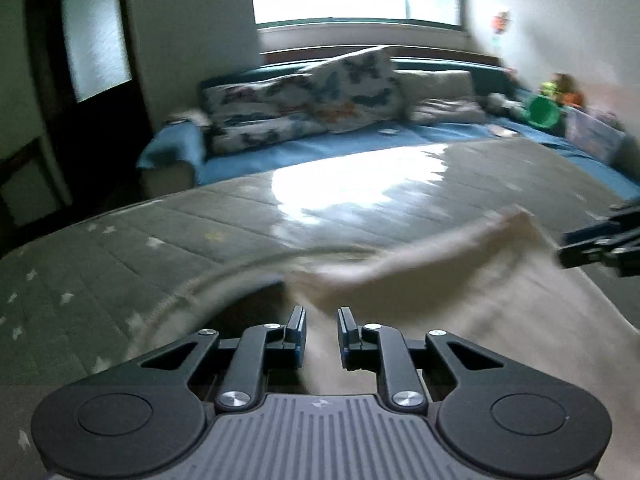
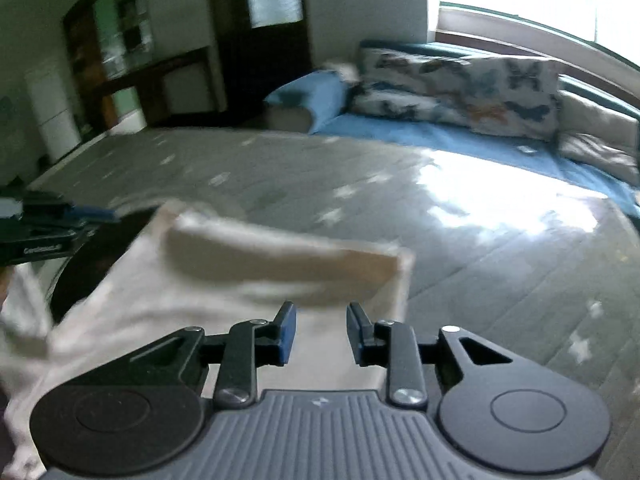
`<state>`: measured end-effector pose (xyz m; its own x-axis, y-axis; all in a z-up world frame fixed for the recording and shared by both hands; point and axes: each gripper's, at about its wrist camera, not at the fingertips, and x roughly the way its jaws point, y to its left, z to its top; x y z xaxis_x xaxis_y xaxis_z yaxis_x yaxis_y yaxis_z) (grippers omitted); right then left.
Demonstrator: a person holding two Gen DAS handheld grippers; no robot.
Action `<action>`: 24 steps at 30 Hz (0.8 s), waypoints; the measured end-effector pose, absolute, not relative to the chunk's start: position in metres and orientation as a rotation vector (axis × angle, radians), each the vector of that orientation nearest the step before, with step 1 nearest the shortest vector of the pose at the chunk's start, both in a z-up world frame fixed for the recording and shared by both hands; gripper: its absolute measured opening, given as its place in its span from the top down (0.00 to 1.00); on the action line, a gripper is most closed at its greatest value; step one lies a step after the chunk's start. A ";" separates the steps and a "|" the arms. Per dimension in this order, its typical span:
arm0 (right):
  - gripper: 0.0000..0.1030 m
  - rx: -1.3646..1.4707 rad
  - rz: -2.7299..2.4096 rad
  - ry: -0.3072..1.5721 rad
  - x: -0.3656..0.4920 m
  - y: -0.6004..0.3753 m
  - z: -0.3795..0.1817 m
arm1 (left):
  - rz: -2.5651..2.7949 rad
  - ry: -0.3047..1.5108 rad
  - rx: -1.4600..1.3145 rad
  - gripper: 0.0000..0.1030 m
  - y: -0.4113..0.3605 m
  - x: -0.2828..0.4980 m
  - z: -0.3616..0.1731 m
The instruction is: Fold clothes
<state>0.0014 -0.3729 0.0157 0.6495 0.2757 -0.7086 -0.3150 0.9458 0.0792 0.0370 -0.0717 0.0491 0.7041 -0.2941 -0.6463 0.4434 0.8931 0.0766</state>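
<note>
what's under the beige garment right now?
The beige garment lies on the grey star-print quilted mattress, which shows around it. A dark round shape peeks out at its near left edge; blur hides what it is. Anything else beneath is covered.

- left gripper [image 1: 322, 322] jaws slightly apart, pale cloth [image 1: 420, 276] under them, nothing pinched
- right gripper [image 1: 576, 246] pokes in at the right edge
- quilted mattress [image 1: 160, 232], butterfly pillows [image 1: 312, 96] behind
</note>
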 end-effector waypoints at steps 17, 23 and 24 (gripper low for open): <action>0.65 -0.170 0.566 0.781 -0.112 -0.322 0.009 | -0.549 0.710 0.245 0.81 -0.065 -0.071 0.021; 0.64 -0.184 0.712 0.777 -0.129 -0.295 0.014 | -0.663 0.673 0.274 0.78 -0.069 -0.110 0.026; 0.64 -0.206 0.727 0.783 -0.133 -0.291 0.012 | -0.676 0.667 0.282 0.74 -0.069 -0.117 0.026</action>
